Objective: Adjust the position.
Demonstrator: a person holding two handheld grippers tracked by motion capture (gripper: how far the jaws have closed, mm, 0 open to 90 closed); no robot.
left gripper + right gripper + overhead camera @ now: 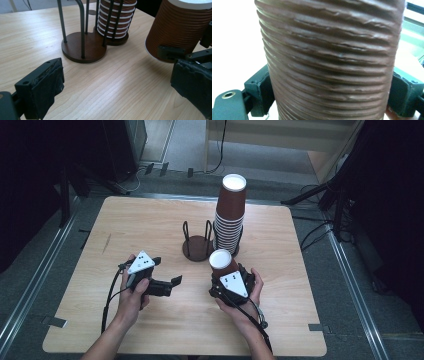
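Cups (229, 220) stacked upside down in a wire holder stand at the far middle of the table (150, 220) in the high view, an empty holder (196, 245) touching it on the left. Just in front, the right gripper (226, 272) clamps a single brown cup (222, 261), bottom up, axis tilted slightly. The left gripper (167, 282) is spread apart, holding nothing.

Left gripper view: the cup (180, 27) sits right, top cut off, holders behind.

Right gripper view: the ribbed cup (332, 60) is pinched between both jaws, its ends cropped.
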